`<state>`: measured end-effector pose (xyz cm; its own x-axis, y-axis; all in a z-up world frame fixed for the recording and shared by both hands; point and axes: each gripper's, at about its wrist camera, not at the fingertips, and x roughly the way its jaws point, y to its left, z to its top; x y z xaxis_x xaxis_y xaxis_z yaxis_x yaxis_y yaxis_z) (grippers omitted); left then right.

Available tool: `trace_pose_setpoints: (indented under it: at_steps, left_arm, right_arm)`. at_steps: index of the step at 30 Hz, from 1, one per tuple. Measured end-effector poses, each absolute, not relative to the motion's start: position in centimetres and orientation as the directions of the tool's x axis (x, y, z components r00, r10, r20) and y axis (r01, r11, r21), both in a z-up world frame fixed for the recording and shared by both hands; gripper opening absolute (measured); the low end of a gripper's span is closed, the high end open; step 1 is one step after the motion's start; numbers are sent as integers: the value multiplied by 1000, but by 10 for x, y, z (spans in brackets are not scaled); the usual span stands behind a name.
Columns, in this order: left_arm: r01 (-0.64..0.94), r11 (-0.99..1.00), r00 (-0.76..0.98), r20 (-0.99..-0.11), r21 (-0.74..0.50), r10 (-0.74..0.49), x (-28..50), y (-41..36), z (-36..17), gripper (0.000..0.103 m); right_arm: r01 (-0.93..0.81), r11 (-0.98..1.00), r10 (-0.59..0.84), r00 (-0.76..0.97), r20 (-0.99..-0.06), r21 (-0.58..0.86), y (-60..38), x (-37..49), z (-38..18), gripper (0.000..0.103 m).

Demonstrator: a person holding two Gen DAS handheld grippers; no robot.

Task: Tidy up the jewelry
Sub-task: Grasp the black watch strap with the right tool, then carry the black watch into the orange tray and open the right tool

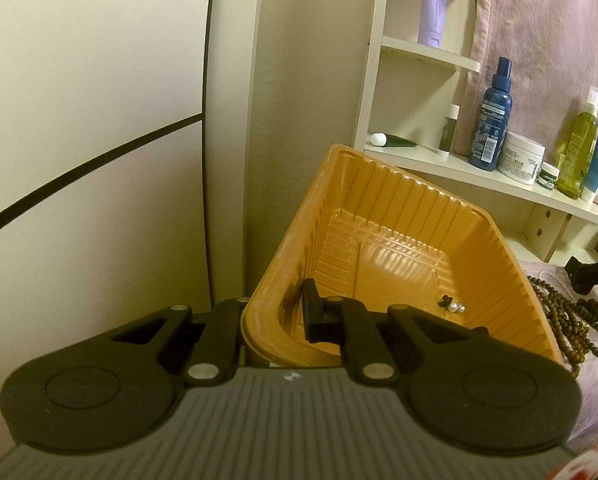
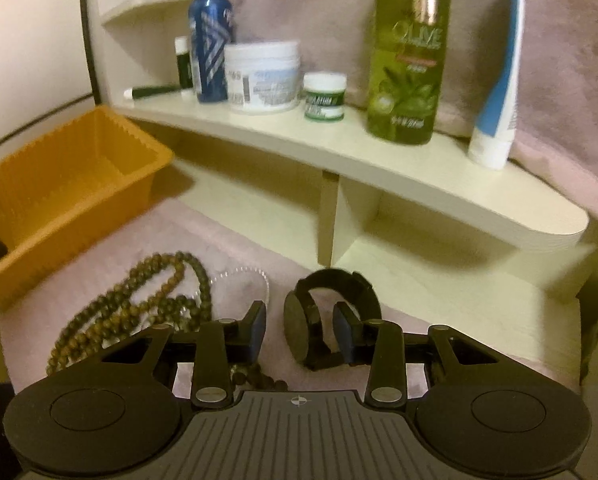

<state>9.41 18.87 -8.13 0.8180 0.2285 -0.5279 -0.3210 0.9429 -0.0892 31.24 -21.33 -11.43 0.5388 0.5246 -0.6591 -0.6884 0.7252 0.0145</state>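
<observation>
Left gripper [image 1: 273, 312] pinching orange tray [image 1: 379, 216] wall, outer finger hidden; right gripper [image 2: 299, 328] spread round blurred black watch [image 2: 327, 316].

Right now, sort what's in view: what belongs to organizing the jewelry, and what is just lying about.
Job: orange tray, pearl earrings in it, brown beads, clear bracelet, black watch.

Lying about: blue bottle, white jar, small jar, olive bottle, white tube.

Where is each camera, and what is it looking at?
Left wrist: rides the left claw, which grips the orange tray's near rim; earrings lie inside.
Right wrist: rides the open right claw, looking down at the black watch between its fingers.
Both show the tray, brown beads and shelf bottles.
</observation>
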Motion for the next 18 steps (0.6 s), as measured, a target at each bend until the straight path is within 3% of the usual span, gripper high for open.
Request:
trace_pose_setpoints:
  at_steps: [4,18]
  left_arm:
    - [-322,942,818,-528,-90,229,94,188,-81,11]
    - [-324,942,818,-527,-91,230,94,189,-83,11]
  right_arm:
    - [-693,720,510,537,-672,-7,-211,311,-120,13]
    - [-719,694,583,528,-617,41,-191,269,-95,10]
